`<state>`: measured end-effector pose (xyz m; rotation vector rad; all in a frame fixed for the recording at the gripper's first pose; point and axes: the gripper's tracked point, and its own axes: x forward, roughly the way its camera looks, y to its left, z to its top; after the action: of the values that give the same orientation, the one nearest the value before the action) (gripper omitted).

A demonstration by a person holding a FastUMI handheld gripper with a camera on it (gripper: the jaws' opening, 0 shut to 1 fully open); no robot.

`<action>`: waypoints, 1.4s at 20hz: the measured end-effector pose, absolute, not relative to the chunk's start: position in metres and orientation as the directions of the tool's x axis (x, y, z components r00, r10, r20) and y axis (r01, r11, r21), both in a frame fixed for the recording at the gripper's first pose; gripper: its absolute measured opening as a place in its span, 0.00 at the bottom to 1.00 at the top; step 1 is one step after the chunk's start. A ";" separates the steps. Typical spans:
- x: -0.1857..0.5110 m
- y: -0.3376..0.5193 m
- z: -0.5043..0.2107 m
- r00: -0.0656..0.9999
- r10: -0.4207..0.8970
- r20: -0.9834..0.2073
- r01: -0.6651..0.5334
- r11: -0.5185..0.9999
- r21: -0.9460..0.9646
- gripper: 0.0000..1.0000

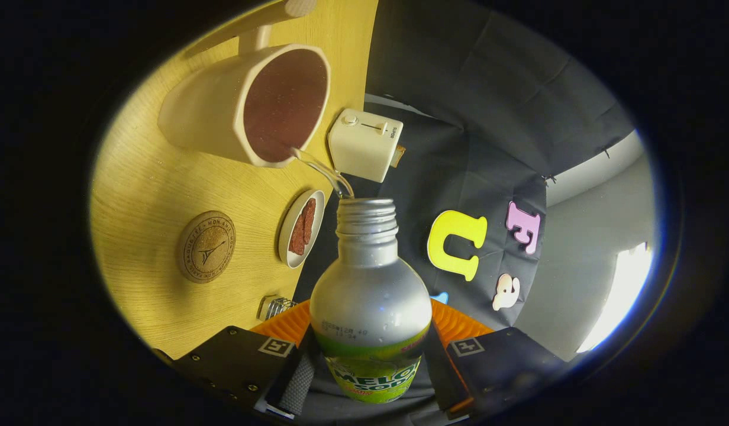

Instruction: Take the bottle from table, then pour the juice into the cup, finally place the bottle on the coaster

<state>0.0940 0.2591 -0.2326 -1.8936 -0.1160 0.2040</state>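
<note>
We have the silver metal bottle with the green label [370, 307] clamped between the tongs [369, 378], both fingers pressing on its lower labelled body. It is tipped over toward the tabletop, open threaded neck pointing ahead. A thin clear stream leaves the mouth and arcs into the cream ceramic cup with the dark inside [252, 106], which stands just beyond the neck.

We judge the bottle stiff enough not to dent under our squeeze, but smooth. Small droplets on its shoulder suggest it could be slippery. The wide lower body, where we already grip it, seems the best place to hold: the neck is narrow and must stay free for pouring. It should grow lighter as it empties, so the load is modest. The cup looks heavy enough to stay put under the stream.

Beside the cup on the pale wooden tabletop [145, 195] lies the round cork coaster with a printed tower emblem [206, 247], bare and waiting for the bottle.

By count: one bottle, one cup, one coaster. There is also one small white dish holding reddish-brown pieces [302, 228], one cream toaster [364, 144], and one shiny metal item near the tabletop's edge, which we cannot identify.
</note>
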 end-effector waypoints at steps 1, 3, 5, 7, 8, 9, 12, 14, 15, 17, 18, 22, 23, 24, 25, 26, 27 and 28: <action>0.094 0.260 -0.232 0.980 0.183 -0.083 -0.017 -0.333 -0.943 0.81; 0.093 0.261 -0.231 0.979 0.188 -0.081 -0.012 -0.344 -0.939 0.80; 0.094 0.262 -0.230 0.978 0.194 -0.080 -0.006 -0.354 -0.935 0.81; 0.093 0.264 -0.229 0.977 0.199 -0.077 0.001 -0.366 -0.931 0.81; 0.093 0.265 -0.228 0.977 0.201 -0.076 0.005 -0.376 -0.927 0.81; 0.092 0.266 -0.227 0.976 0.204 -0.073 0.010 -0.382 -0.924 0.81; 0.093 0.268 -0.225 0.975 0.212 -0.072 0.020 -0.401 -0.916 0.81; 0.093 0.268 -0.224 0.974 0.217 -0.070 0.027 -0.411 -0.911 0.80; 0.093 0.269 -0.224 0.974 0.217 -0.068 0.029 -0.418 -0.908 0.81; 0.092 0.270 -0.224 0.973 0.218 -0.072 0.029 -0.430 -0.902 0.81; 0.092 0.270 -0.223 0.973 0.219 -0.074 0.030 -0.438 -0.898 0.80; 0.090 0.273 -0.223 0.973 0.220 -0.075 0.037 -0.468 -0.883 0.80; 0.090 0.273 -0.223 0.973 0.219 -0.076 0.038 -0.474 -0.880 0.80; 0.090 0.273 -0.223 0.973 0.220 -0.076 0.040 -0.480 -0.876 0.81; 0.089 0.274 -0.223 0.972 0.220 -0.078 0.041 -0.488 -0.872 0.80; 0.088 0.275 -0.223 0.973 0.219 -0.079 0.041 -0.495 -0.868 0.80; 0.089 0.276 -0.222 0.972 0.219 -0.082 0.040 -0.503 -0.863 0.81; 0.089 0.276 -0.222 0.972 0.219 -0.082 0.042 -0.511 -0.859 0.80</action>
<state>0.0887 0.2765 -0.2215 -2.1008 -0.1834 0.2191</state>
